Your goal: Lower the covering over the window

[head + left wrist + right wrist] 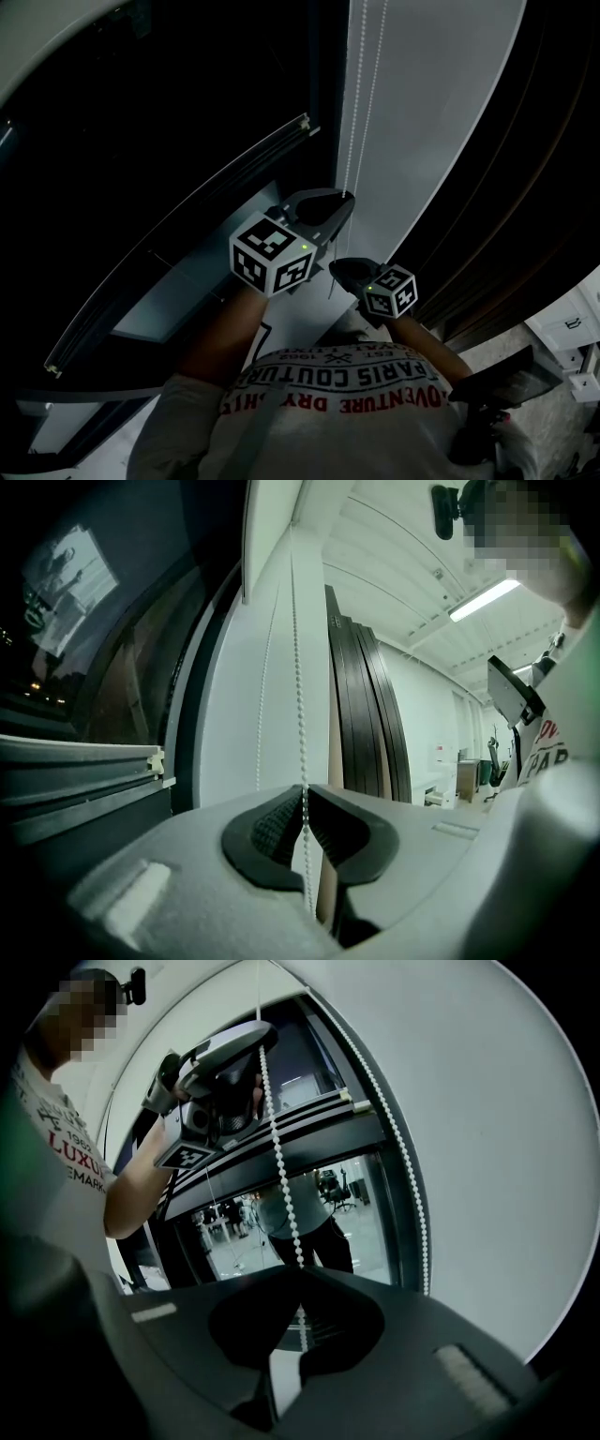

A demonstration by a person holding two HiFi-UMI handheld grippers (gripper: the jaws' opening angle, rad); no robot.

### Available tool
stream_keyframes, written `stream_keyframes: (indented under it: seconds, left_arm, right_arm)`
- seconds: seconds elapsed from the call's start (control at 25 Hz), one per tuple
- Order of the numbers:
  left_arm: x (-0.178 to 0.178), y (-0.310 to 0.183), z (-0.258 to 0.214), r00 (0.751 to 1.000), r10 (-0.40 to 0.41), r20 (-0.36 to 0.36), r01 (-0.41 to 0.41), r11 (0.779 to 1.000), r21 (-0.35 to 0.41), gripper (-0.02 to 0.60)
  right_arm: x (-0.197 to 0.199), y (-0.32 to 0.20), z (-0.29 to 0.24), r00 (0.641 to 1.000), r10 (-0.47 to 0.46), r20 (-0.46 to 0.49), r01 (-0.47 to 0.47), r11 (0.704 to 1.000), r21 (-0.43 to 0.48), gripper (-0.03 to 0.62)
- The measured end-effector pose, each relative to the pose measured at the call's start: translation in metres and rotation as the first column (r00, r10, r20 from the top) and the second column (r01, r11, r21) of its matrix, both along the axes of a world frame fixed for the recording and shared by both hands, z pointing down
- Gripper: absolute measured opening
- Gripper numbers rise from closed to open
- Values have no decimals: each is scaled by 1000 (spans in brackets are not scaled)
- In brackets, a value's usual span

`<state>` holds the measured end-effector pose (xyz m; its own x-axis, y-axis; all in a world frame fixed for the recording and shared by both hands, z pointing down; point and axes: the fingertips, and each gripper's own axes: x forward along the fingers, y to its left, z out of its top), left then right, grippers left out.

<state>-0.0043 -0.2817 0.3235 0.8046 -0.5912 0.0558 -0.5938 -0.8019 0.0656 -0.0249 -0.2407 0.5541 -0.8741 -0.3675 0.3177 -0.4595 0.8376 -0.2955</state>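
Tools, two, both on one strand of the bead chain [281, 1176]: the right tool [298, 1274], lower and nearer the body, is clamped on it; the left tool [304, 794], higher, pinches it too. One second strand [265, 686] hangs free just beside. Behind is a white panel [441, 94]; left of it the dark window [141, 141], one rail [286, 133] across. Which surface is the covering, I cannot tell.
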Motion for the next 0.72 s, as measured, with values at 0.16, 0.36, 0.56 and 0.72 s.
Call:
stream_keyframes:
  seconds: [0.16,0.36,0.56,0.72]
  left_arm:
    - [3,-3,4,1000,-2,-28,1,1000,-22,21]
    - [5,1,23,1000,-5,-23,4,999,-52,21]
    - [3,6,50,1000,-13,26,15,998,-68,21]
    - [0,9,76,999,-23,26,26,995,-94,21]
  right_arm:
    - [10,-2,2,1000,9,1,-9,1000,-23,9]
    - [15,7,19,1000,18,18,-16,996,-90,9]
    - [11,18,38,1000,2,-19,-5,991,-135,9]
    - [12,29,58,1000,6,-26,-11,981,-193,9]
